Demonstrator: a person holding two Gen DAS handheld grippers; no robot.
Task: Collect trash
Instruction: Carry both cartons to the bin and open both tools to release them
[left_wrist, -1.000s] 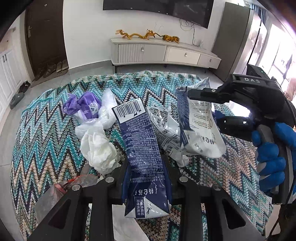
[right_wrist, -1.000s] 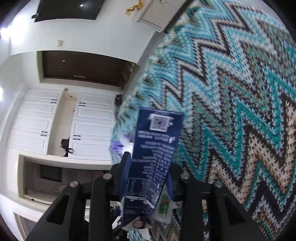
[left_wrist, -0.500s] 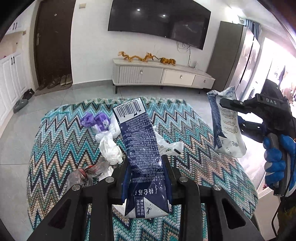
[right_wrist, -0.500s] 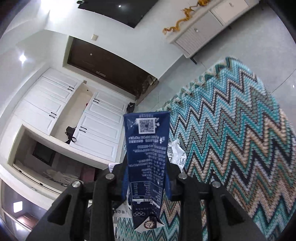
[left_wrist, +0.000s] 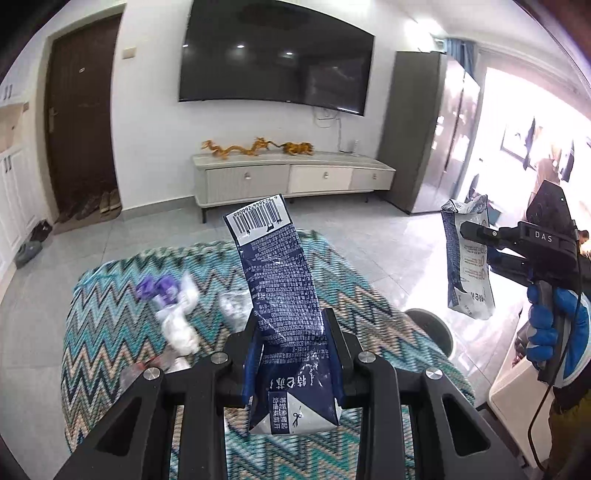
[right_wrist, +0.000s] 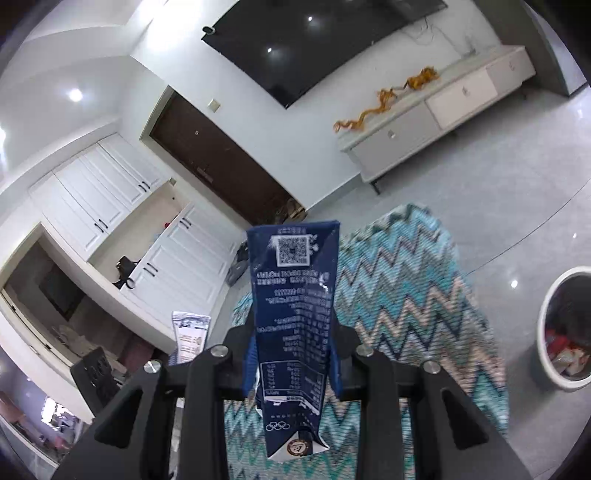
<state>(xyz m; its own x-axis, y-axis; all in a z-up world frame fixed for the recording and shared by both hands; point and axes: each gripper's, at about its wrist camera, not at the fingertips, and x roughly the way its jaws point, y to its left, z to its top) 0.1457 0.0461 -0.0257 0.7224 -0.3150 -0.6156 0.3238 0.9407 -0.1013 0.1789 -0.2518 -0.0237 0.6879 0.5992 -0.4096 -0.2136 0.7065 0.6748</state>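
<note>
My left gripper (left_wrist: 291, 326) is shut on a dark blue milk carton (left_wrist: 279, 273) that stands up between the fingers, barcode end on top. It hangs high over the zigzag rug (left_wrist: 110, 325). At the right of the left wrist view, a blue-gloved hand (left_wrist: 546, 328) holds my right gripper (left_wrist: 474, 242), shut on a second blue and white carton (left_wrist: 467, 266). The right wrist view shows that carton (right_wrist: 295, 295) with a QR code on top, pinched in the right gripper (right_wrist: 293, 334). A round bin (right_wrist: 543, 325) with wrappers inside stands on the floor at the right.
On the rug lie a purple wrapper (left_wrist: 159, 290), a crumpled white bag (left_wrist: 181, 330) and clear plastic (left_wrist: 232, 306). The bin (left_wrist: 447, 336) sits just off the rug's right edge. A TV cabinet (left_wrist: 291, 179) lines the far wall, and grey tiled floor surrounds the rug.
Both grippers have risen away from the rug with their cartons held. The right one has rolled more upright and swung over, bringing the bin into its view.
</note>
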